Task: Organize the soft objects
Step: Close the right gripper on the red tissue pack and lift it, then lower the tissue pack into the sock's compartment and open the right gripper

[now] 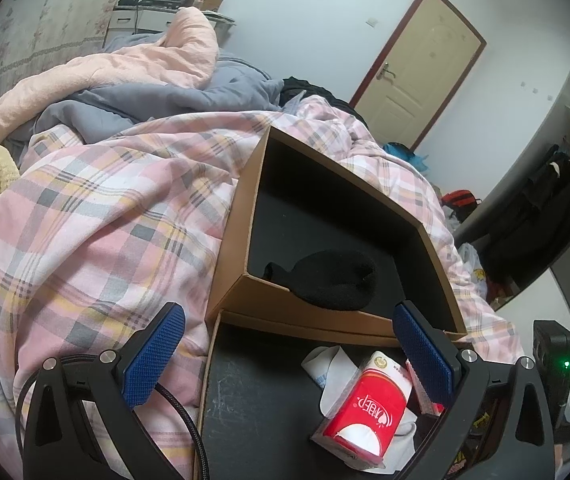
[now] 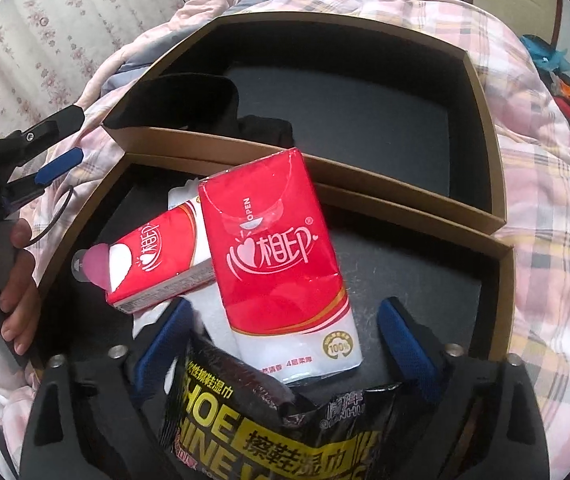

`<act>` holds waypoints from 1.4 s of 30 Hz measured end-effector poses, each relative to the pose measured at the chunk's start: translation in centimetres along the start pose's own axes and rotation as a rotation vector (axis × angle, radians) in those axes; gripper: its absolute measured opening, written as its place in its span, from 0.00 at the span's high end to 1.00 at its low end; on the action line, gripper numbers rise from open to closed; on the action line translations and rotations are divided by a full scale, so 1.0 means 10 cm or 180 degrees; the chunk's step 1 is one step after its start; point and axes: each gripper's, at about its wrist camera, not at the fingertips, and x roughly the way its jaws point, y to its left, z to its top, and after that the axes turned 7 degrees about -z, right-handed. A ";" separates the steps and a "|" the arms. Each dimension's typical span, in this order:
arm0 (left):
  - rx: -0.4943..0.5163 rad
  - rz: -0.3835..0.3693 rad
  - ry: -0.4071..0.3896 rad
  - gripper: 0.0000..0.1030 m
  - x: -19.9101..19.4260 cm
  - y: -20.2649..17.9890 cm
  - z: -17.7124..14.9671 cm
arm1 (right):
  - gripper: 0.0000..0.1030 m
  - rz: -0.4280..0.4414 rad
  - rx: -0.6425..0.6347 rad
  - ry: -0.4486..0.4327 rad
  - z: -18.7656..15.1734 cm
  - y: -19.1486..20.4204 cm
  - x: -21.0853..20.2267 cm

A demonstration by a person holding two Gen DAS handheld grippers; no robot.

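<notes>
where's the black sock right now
In the left wrist view, the black sock lies in the far cardboard box, against its near wall, beyond the near box holding the red tissue packs.

- left gripper (image 1: pixel 289 354): black frame, blue knurled pads (image 1: pixel 156 356), silver screws, black cable looping beneath (braided, it seems);
- right gripper (image 2: pixel 285 344): matching build;
- hand (image 2: pixel 13 280): white sleeve

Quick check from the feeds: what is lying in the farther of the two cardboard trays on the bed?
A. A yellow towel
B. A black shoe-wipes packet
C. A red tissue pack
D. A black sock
D: the left wrist view shows only a black sock on the dark floor of the farther tray; the red tissue packs lie in the nearer tray.
</notes>
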 end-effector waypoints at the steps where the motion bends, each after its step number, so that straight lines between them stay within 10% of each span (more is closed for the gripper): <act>1: -0.0001 -0.0001 0.0000 0.00 0.00 0.00 0.00 | 0.25 0.0005 0.0003 -0.0005 0.00 -0.01 0.00; 5: -0.0002 -0.0001 0.0002 0.00 0.01 0.00 0.01 | 0.45 0.0039 0.0114 -0.0121 -0.04 -0.09 -0.06; 19: -0.0025 0.0004 0.0033 0.00 0.04 0.01 0.05 | 0.52 0.0303 0.0399 -0.1225 0.12 -0.39 -0.80; 23: -0.0029 0.0006 0.0038 0.00 0.05 0.00 0.05 | 0.52 0.0489 0.0754 -0.1323 0.25 -0.66 -0.76; 42: -0.0033 0.0020 0.0044 0.00 0.09 -0.01 0.03 | 0.52 -0.0277 0.0995 -0.1311 0.12 -0.65 -0.46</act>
